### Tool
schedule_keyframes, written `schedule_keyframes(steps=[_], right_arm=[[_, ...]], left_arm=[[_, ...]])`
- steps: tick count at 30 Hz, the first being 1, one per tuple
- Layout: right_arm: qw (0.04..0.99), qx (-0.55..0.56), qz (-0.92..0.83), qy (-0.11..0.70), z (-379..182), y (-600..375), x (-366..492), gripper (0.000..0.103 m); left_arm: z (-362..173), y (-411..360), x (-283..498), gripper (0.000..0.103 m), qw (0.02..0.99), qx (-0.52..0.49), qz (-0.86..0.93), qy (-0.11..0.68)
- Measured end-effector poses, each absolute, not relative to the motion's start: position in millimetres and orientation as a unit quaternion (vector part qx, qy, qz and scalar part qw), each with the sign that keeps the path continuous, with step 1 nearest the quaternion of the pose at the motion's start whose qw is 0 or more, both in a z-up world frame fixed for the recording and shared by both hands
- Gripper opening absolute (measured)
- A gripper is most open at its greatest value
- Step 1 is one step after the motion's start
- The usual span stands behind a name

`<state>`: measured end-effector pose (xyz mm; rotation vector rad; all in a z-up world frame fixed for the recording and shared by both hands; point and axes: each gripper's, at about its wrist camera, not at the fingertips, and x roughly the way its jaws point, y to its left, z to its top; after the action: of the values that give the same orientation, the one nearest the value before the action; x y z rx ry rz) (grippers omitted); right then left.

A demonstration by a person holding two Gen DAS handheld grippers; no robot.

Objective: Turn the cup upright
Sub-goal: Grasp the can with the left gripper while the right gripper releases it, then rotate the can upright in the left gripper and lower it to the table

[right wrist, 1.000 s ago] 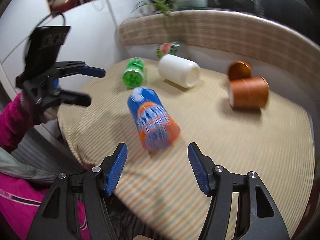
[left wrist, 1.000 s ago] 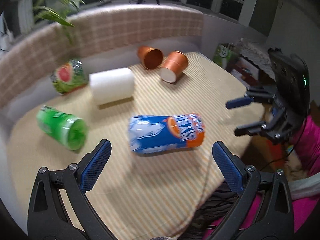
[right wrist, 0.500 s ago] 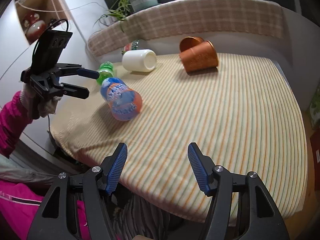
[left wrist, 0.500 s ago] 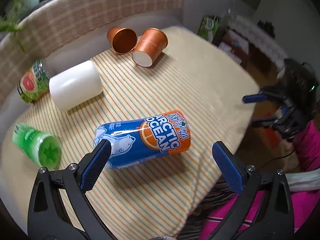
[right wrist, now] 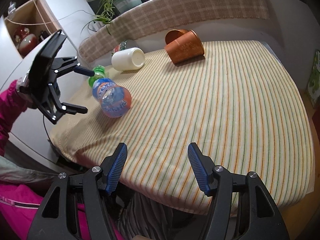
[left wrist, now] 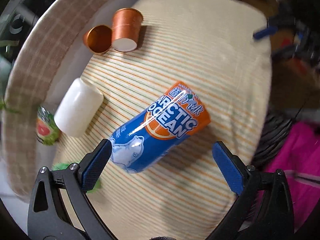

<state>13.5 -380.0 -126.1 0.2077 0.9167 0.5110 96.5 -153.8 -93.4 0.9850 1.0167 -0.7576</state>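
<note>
A blue and orange Arctic Ocean cup (left wrist: 160,130) lies on its side on the striped cloth; it also shows in the right wrist view (right wrist: 112,102). My left gripper (left wrist: 160,166) is open and hovers just over its blue end, not touching; seen from the right wrist it (right wrist: 82,90) is at the table's left edge. My right gripper (right wrist: 158,166) is open and empty over the near table edge. Two copper cups (left wrist: 125,30) (left wrist: 98,40) lie on their sides at the far end. A white cup (left wrist: 78,110) lies on its side.
A green bottle (right wrist: 97,75) and a watermelon-print can (left wrist: 45,128) lie at the table's left side. The striped tablecloth (right wrist: 220,104) covers the table. A checked bench back (right wrist: 180,14) curves behind. A potted plant (right wrist: 120,0) stands beyond.
My left gripper has moved in over the Arctic Ocean cup and tilted down at it. My right gripper has pulled back slightly; the cups have not moved.
</note>
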Motion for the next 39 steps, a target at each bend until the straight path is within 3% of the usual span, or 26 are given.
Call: schedule_keyframes(steps=[8, 15, 20, 23, 39], right_arm=[[0.86, 0.11, 0.241, 0.435, -127, -385, 14, 0.062], [0.859, 0.121, 0.232, 0.44, -130, -393, 14, 0.062], [0.857, 0.125, 0.224, 0.447, -135, -395, 16, 0.062], [0.857, 0.126, 0.223, 0.447, -135, -396, 17, 0.062], [0.857, 0.114, 0.236, 0.443, -128, -374, 16, 0.062]], left_arm=[[-128, -178, 89, 0.103, 0.638, 0.548, -0.335, 0.424], [-147, -193, 92, 0.097, 0.611, 0.576, -0.345, 0.42], [-145, -197, 104, 0.079, 0.614, 0.55, -0.355, 0.441], [-143, -198, 111, 0.073, 0.621, 0.541, -0.354, 0.443], [-93, -149, 130, 0.064, 0.748, 0.376, -0.334, 0.434]])
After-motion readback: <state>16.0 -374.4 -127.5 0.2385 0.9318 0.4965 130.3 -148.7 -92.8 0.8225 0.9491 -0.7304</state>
